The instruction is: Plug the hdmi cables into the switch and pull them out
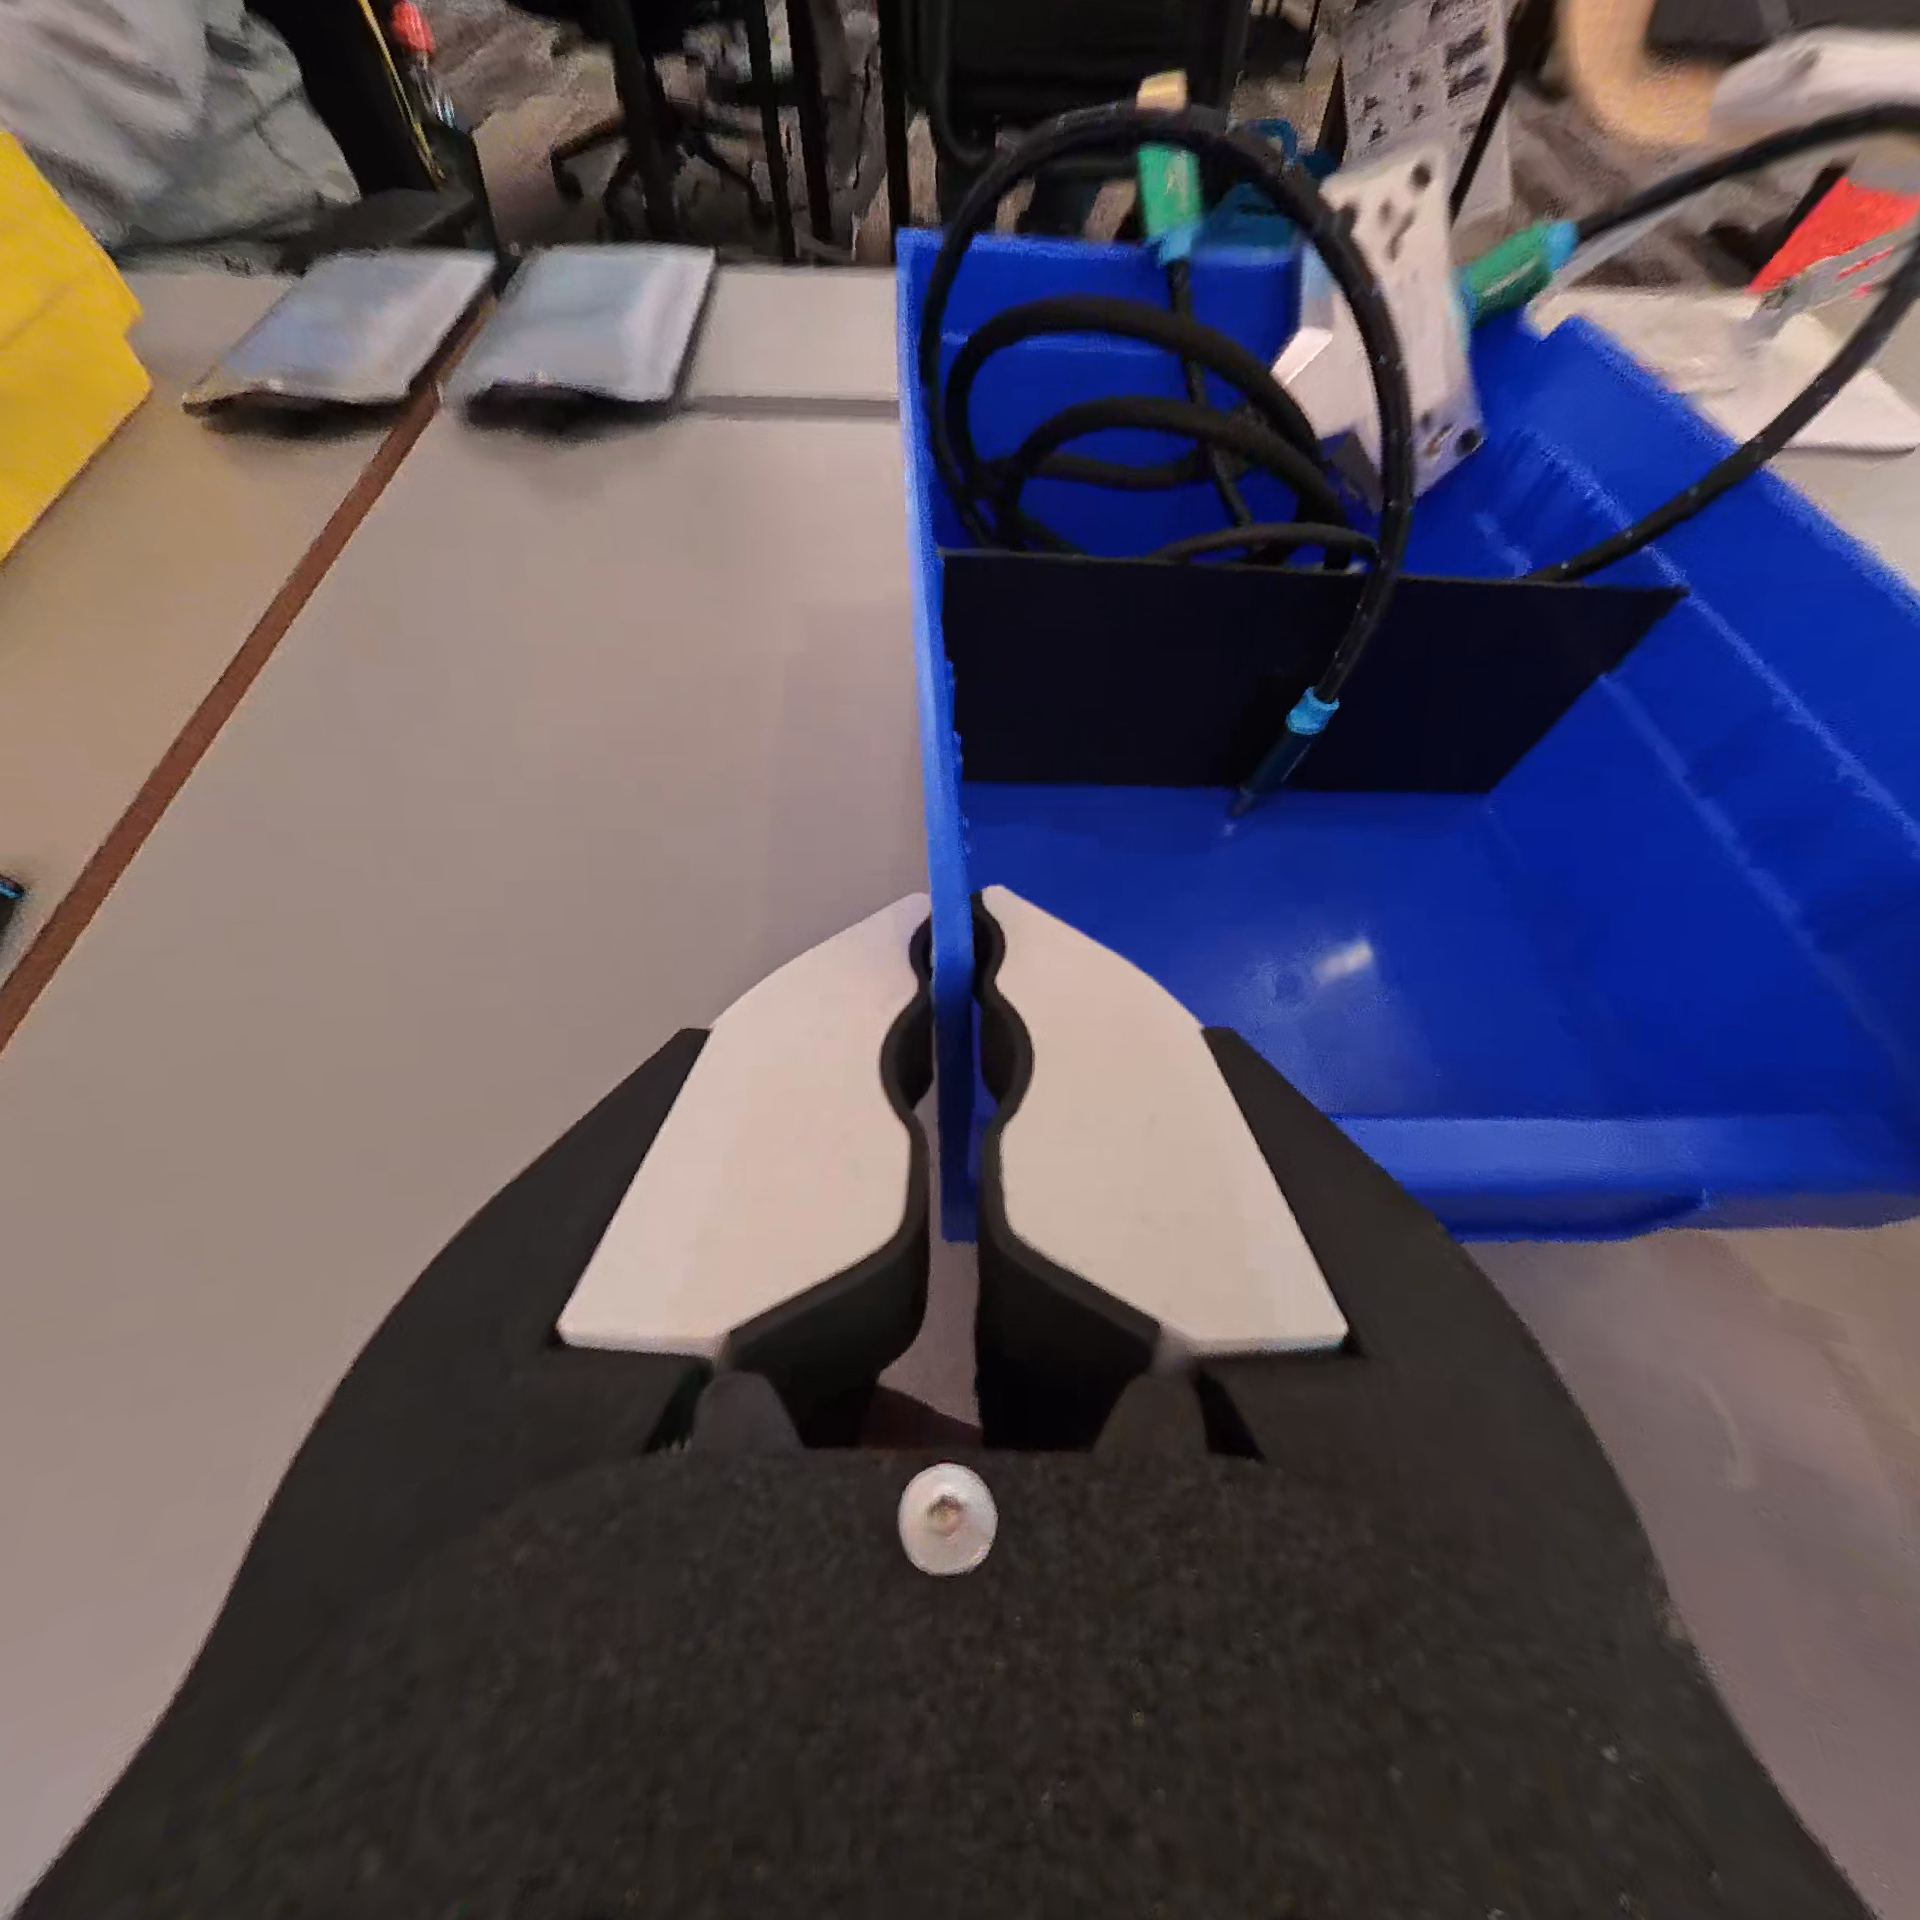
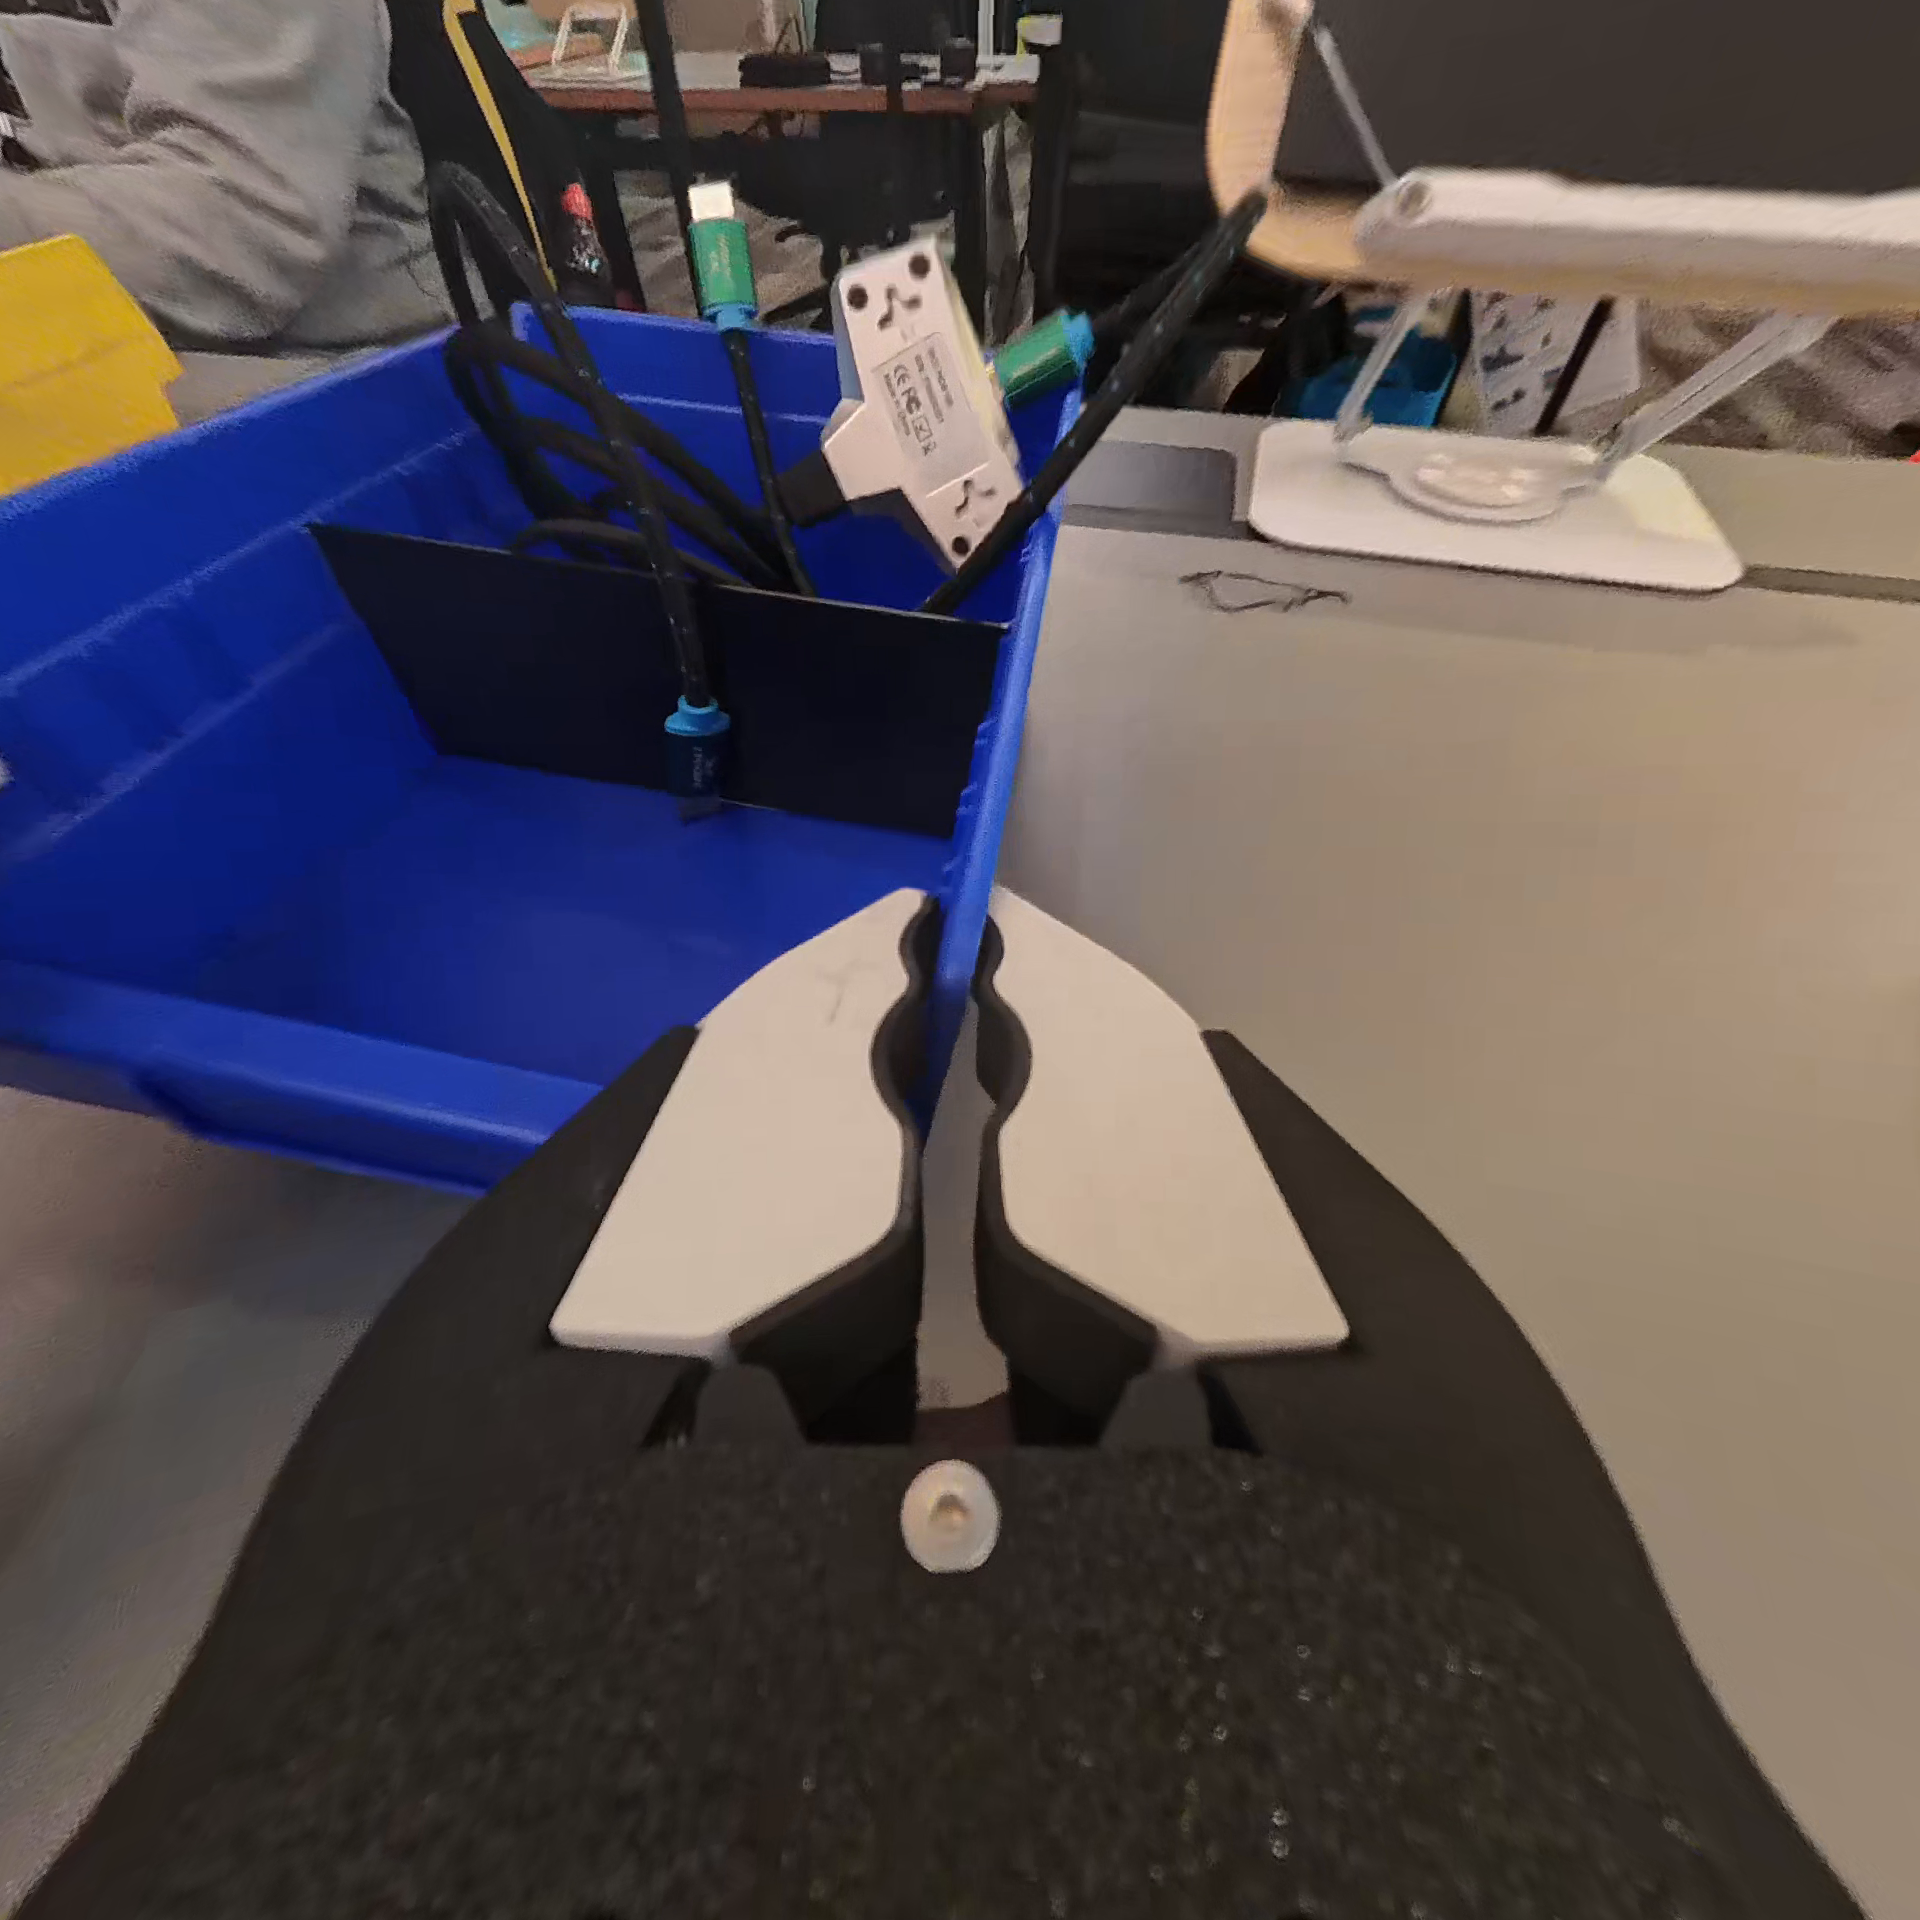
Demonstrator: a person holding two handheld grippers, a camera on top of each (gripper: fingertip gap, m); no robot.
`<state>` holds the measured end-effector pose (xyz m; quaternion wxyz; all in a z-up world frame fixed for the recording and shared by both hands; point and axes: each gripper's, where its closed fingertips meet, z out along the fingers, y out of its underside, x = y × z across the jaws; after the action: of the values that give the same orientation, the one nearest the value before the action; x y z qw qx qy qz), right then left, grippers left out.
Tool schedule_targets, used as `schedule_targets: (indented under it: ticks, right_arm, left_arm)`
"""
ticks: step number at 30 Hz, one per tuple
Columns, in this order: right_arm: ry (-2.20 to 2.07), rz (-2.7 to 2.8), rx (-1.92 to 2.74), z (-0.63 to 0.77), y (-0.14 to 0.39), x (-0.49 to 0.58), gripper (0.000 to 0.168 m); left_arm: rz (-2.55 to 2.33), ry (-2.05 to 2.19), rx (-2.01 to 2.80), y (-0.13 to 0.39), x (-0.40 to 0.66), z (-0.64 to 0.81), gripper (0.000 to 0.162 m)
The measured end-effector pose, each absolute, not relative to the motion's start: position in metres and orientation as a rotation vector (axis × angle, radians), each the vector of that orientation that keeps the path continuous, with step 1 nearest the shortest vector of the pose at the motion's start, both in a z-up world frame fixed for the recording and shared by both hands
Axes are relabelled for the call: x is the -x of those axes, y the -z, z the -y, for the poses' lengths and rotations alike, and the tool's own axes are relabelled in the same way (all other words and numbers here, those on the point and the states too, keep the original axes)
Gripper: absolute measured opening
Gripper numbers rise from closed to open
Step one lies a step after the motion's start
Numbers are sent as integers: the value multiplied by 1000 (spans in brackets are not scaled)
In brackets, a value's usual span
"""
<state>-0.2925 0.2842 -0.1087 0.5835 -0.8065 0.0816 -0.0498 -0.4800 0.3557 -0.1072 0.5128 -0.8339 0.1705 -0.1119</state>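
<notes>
A blue bin stands on the grey table, split by a black divider. In its back compartment a silver HDMI switch leans among coiled black cables. One green plug sits in the switch's side, and another green plug stands up free. A blue plug hangs over the divider and touches the front compartment's floor. My left gripper is shut on the bin's left wall. My right gripper is shut on the bin's right wall. The switch and blue plug also show in the right wrist view.
A yellow bin sits at the far left and two grey pouches lie behind on the table. A white stand is at the back right. A person in a grey top is beyond the table. My right fingertips sit around 20 centimeters from my left ones.
</notes>
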Motion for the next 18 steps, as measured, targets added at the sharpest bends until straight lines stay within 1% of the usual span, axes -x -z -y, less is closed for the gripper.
schedule_targets:
  ticks: [3, 7, 8, 10, 11, 12, 16, 18]
  right_arm:
    - [51, -158, 1866, -286, 114, 303, 8]
    - [8, 19, 1899, -280, 114, 311, 11]
    - [-44, 93, 1915, -273, 112, 316, 13]
    - [-211, 246, 1935, -244, 108, 326, 17]
    - [-311, 346, 1939, -223, 107, 330, 26]
    - [-376, 431, 1937, -200, 107, 326, 31]
    - [-425, 435, 1914, -135, 122, 245, 35]
    - [-439, 323, 1955, -116, 128, 193, 39]
  left_arm:
    - [-375, 352, 2061, 126, 486, -356, 3]
    - [-278, 536, 2079, 123, 488, -353, 7]
    - [-261, 557, 2063, 118, 490, -351, 10]
    - [-237, 571, 2027, 105, 496, -344, 27]
    - [-221, 564, 2002, 96, 500, -340, 32]
    - [-204, 562, 1967, 86, 504, -335, 35]
    - [-261, 652, 1787, 47, 484, -303, 35]
    - [-370, 701, 1737, 37, 446, -277, 26]
